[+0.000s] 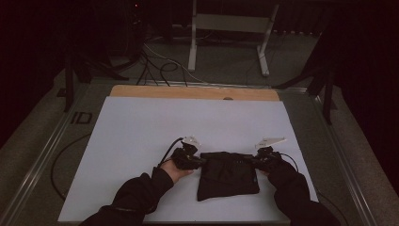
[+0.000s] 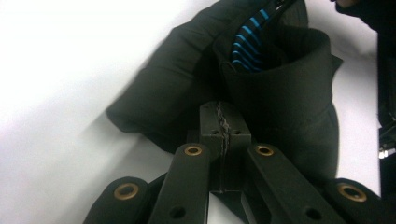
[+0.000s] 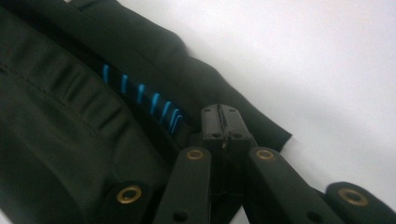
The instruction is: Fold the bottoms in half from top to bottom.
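A table [image 1: 141, 92] is seen from above, its wooden top left bare only along the far edge. The rest is covered by a large white sheet [image 1: 141, 136], laid flat to the near edge. On the sheet, toward the near right, a folded black garment [image 1: 228, 176] is spread, roughly square. Blue stitching [image 2: 247, 39] is shown at an inner seam in the left gripper view. Cables are seen on the floor beyond.
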### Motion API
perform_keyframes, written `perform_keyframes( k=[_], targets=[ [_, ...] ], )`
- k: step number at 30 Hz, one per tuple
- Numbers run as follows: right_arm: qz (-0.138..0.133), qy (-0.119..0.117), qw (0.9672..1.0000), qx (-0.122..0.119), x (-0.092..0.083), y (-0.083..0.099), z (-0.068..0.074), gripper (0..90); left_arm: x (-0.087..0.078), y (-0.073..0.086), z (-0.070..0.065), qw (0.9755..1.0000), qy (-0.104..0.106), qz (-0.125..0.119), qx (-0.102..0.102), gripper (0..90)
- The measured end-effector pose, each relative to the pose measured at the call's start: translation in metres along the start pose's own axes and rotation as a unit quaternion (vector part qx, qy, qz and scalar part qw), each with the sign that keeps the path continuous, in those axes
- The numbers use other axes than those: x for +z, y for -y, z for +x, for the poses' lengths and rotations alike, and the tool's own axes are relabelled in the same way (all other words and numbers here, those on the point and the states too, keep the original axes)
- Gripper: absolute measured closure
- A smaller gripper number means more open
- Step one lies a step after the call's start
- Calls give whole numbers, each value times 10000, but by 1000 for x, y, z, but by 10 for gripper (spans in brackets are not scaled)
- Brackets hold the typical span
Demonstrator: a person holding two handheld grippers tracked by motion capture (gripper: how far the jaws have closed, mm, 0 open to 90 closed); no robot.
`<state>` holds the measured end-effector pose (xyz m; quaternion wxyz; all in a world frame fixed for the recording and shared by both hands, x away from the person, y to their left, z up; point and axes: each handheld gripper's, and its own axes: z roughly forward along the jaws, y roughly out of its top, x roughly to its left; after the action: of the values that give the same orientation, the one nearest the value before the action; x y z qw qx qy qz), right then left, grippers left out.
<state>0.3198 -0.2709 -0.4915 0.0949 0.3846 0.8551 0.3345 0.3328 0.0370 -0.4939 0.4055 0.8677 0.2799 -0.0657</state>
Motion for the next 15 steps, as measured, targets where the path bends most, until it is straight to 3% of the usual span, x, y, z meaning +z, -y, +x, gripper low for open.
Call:
perform_keyframes(
  k=[15],
  targets=[
    [-227,-235,9995,-47,-22,14,27,898,-11,12,-24,9990,341,5,281,895]
  ],
)
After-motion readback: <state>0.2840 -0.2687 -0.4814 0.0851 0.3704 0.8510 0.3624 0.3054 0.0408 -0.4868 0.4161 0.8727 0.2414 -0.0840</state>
